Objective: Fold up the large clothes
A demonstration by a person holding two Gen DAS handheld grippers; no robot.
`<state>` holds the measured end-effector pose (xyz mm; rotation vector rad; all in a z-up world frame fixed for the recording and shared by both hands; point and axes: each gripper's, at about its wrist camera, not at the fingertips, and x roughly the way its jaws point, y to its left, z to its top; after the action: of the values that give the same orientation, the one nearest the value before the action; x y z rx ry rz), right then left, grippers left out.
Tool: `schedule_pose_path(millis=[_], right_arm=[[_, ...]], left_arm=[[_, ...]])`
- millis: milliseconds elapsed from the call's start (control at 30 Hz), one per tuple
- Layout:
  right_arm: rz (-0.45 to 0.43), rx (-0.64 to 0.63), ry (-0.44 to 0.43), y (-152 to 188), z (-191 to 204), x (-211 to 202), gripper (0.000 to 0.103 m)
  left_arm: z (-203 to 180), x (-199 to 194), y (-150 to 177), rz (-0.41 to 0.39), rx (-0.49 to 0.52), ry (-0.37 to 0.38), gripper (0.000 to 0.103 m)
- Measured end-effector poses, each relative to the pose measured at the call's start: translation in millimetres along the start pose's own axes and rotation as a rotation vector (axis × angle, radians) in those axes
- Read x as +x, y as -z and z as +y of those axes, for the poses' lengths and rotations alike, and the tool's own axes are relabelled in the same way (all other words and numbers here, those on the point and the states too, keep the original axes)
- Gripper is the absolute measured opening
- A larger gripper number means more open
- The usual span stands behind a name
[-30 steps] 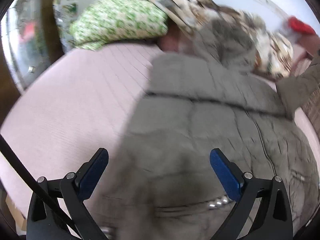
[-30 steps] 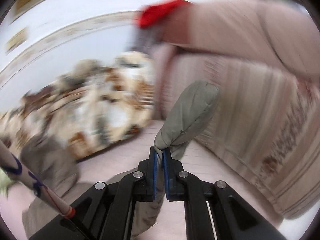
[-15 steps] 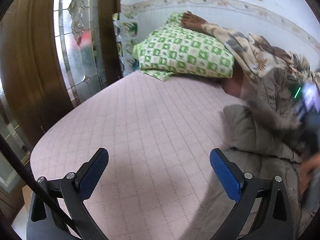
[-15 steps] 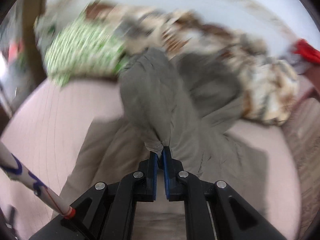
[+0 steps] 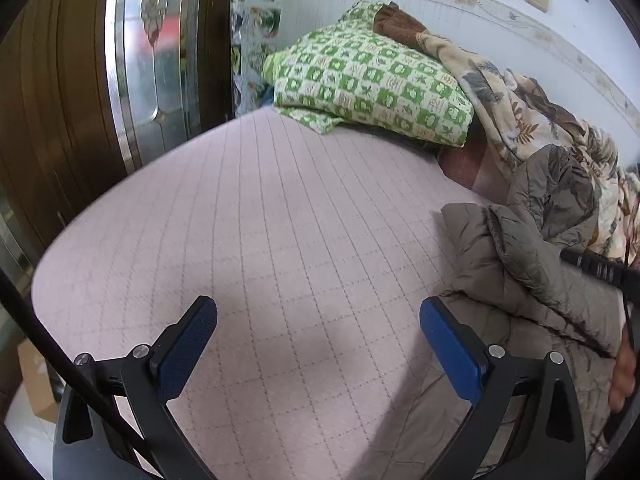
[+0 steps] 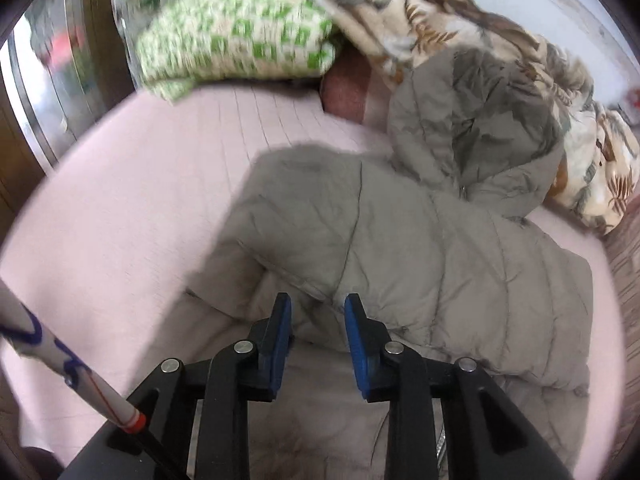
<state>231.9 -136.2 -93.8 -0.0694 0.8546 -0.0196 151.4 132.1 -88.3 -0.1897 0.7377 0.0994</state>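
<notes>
A grey-olive puffer jacket (image 6: 400,240) lies on the pink quilted bed (image 6: 140,184), its hood up by the patterned blanket and one sleeve folded across its body. My right gripper (image 6: 316,312) is open just above the folded sleeve, holding nothing. In the left wrist view the jacket (image 5: 532,256) lies at the right edge. My left gripper (image 5: 316,316) is wide open and empty over bare bed (image 5: 280,240), left of the jacket.
A green checked pillow (image 5: 372,80) and a leaf-patterned blanket (image 5: 520,112) lie at the bed's head against the wall. A wooden door with glass panes (image 5: 152,60) stands left of the bed. The right hand (image 5: 624,368) shows at the left view's right edge.
My right gripper swung the sleeve across the jacket and opened, leaving it on the body. My left gripper turned left, away from the jacket, and stayed open.
</notes>
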Motion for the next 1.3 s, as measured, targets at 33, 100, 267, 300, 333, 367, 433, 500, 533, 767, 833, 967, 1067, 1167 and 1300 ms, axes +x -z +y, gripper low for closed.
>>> schedule_pose_path(millis=[33, 100, 267, 300, 333, 367, 433, 500, 533, 767, 833, 967, 1067, 1167, 1300], right_arm=[[-0.038, 0.019, 0.021, -6, -5, -8, 0.03], [-0.07, 0.048, 0.064, -17, -13, -9, 0.03], [-0.017, 0.16, 0.187, -48, -41, 39, 0.03], [0.002, 0.185, 0.205, -51, -45, 51, 0.03], [0.017, 0.203, 0.204, -53, -48, 59, 0.03], [0.056, 0.237, 0.182, -54, -51, 74, 0.03], [0.125, 0.288, 0.098, -50, -54, 95, 0.03], [0.138, 0.284, 0.033, -45, -46, 101, 0.03], [0.136, 0.263, 0.028, -43, -42, 100, 0.029], [0.165, 0.096, 0.032, -26, -16, 96, 0.029], [0.159, 0.09, 0.046, -29, -15, 89, 0.029], [0.068, 0.115, 0.026, -28, -22, 47, 0.029], [0.021, 0.083, 0.025, -14, -26, 8, 0.031], [0.0, 0.063, 0.037, 12, -38, -27, 0.032], [-0.017, 0.078, 0.06, 50, -62, -63, 0.038]], left_arm=[[0, 2, 0, 0.008, -0.008, 0.008, 0.101], [1, 4, 0, 0.021, -0.017, 0.022, 0.101], [2, 12, -2, 0.044, -0.029, 0.033, 0.101], [3, 13, -3, 0.049, -0.033, 0.037, 0.101], [3, 15, -3, 0.051, -0.034, 0.037, 0.101], [3, 16, -3, 0.053, -0.034, 0.034, 0.101], [2, 17, -4, 0.057, -0.036, 0.039, 0.101], [1, 18, -3, 0.066, -0.039, 0.055, 0.101], [0, 20, -3, 0.072, -0.04, 0.066, 0.101], [-10, 19, -1, 0.08, -0.034, 0.1, 0.101], [-13, 17, 0, 0.075, -0.03, 0.099, 0.101], [-15, 14, 2, 0.068, -0.017, 0.107, 0.101], [-14, 14, 4, 0.082, -0.018, 0.143, 0.101], [-14, 15, 8, 0.11, -0.036, 0.188, 0.101], [-15, 16, 12, 0.142, -0.059, 0.24, 0.101]])
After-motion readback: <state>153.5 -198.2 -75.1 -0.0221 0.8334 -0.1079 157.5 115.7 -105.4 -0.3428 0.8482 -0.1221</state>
